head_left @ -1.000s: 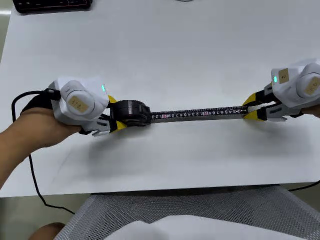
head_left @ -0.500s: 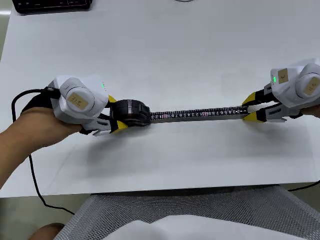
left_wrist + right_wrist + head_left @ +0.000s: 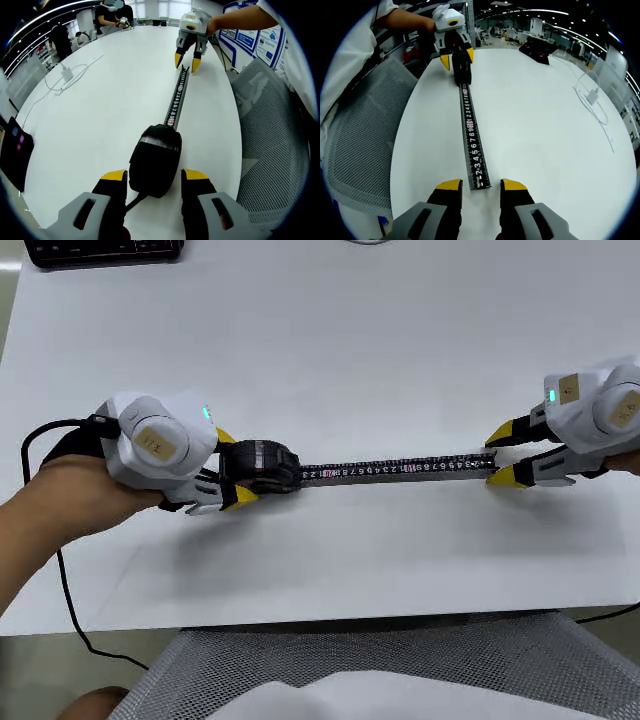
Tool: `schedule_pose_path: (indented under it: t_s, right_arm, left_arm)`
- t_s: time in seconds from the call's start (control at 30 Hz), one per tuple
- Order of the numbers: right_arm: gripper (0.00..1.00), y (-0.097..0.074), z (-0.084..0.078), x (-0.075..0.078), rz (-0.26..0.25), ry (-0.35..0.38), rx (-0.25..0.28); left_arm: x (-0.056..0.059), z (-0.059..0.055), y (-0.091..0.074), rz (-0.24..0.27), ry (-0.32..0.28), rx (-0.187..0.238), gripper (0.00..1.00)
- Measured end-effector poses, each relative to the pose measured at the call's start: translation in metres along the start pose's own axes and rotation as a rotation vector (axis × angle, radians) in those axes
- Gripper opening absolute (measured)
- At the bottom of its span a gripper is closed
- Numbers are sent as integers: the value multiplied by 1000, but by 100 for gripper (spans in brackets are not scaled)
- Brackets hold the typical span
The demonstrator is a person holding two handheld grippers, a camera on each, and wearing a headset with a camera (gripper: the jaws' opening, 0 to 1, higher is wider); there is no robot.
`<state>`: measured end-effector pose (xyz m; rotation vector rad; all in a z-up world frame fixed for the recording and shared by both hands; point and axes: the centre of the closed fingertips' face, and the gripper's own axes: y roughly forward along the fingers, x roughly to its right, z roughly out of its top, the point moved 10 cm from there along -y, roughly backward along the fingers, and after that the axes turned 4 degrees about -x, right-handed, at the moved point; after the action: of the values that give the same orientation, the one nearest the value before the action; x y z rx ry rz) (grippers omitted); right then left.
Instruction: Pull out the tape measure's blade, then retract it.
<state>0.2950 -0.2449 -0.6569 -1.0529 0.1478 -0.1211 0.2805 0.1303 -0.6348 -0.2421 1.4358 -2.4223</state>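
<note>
Toward the left edge of the white surface (image 3: 350,340), the left tool (image 3: 234,466) was pinching the black rounded tape measure case (image 3: 260,462), a jaw pressed to each flank. That case looked dense and hard-shelled, so the flat sides seemed the right place to clamp. From its mouth the dark steel blade (image 3: 400,468) with white numerals ran out flat along the surface, parallel to the near edge. It looked thin, slick and springy: stiff enough to lie straight, likely to snap back once freed. Toward the right edge, the blade's hooked tip (image 3: 480,184) lay between the jaws of the right tool (image 3: 498,457), which were spread and clear of it on both sides. The tip hook was probably the surest grip. Retraction was not yet done.
</note>
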Motion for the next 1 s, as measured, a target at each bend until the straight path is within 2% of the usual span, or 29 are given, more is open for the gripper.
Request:
schedule_pose_path:
  t_s: [0.2, 0.4, 1.0]
  right_arm:
    - [35, -4, -1, -2, -32, 20, 13]
    - [40, -10, 0, -6, -59, 58, 37]
    - [48, -17, -2, -14, -114, 149, 84]
  left_arm:
    - [2, -1, -6, 21, -4, 19, 46]
    - [3, -3, -11, 36, -41, 40, 50]
    - [10, -12, -26, 78, -134, 109, 53]
